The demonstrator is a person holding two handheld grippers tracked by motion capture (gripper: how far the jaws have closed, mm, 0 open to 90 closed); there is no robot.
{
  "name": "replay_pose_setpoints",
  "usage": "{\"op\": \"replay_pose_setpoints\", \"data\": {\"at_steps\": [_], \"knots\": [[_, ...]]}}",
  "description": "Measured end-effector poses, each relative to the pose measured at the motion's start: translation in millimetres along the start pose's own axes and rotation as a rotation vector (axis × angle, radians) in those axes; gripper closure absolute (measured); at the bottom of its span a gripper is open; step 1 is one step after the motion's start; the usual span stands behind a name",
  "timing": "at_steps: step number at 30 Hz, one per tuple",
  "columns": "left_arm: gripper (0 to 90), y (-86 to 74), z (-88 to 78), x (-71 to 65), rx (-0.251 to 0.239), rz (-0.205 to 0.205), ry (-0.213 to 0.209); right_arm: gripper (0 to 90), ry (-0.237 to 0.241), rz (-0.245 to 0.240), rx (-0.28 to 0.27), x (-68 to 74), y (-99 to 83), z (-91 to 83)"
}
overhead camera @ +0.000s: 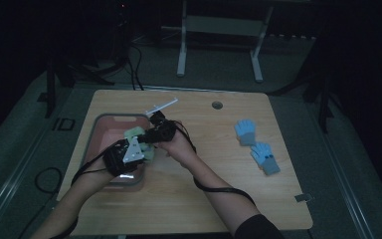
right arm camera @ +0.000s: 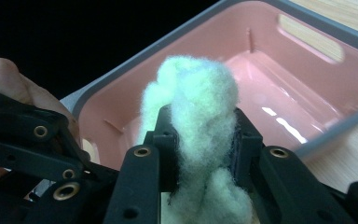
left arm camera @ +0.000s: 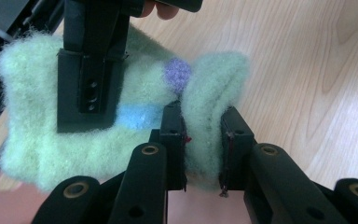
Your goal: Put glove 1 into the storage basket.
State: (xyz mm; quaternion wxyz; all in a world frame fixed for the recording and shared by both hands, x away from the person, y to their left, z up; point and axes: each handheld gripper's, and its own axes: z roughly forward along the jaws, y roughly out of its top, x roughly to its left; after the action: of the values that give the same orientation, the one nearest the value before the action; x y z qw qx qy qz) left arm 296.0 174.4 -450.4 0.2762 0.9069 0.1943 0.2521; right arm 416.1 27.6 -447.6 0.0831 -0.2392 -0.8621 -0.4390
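Now, high view: we hold pale green glove (overhead camera: pixel 138 135) over pink tub (overhead camera: pixel 110 123) at bench (overhead camera: pixel 204 199) left, left gripper (overhead camera: pixel 140 149) and right gripper (overhead camera: pixel 151 135) both clamped on it.

Left gripper view: glove stretched, long axis running between grippers.

Right gripper view: fleece bunched; thin pinch could slip, we judge.

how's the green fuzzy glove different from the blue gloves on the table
The green glove is pale green, with blue and purple spots; the blue gloves are blue with grey cuffs. The green glove is clamped by both grippers above the pink bin; the blue gloves lie flat, untouched. All are gloves.
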Motion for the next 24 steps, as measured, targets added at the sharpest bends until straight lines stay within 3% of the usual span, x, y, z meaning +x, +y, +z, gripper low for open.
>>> {"op": "replay_pose_setpoints", "data": {"at_steps": [3,12,17,24], "knots": [[76.0,-8.4,-4.2,3.2,0.01,-0.009,0.007,69.9,0.002,-0.021,0.008,5.4,5.7,10.3],[76.0,-27.0,-12.1,9.4,0.043,-0.019,0.018,69.9,0.034,-0.022,0.024,12.6,15.6,34.7],[76.0,-37.9,-5.7,14.5,0.067,-0.037,0.007,69.9,0.033,-0.025,0.037,12.1,17.1,50.0],[76.0,-53.4,15.9,17.7,0.11,-0.054,-0.029,69.8,0.005,-0.006,0.077,2.0,8.4,73.5]]}}
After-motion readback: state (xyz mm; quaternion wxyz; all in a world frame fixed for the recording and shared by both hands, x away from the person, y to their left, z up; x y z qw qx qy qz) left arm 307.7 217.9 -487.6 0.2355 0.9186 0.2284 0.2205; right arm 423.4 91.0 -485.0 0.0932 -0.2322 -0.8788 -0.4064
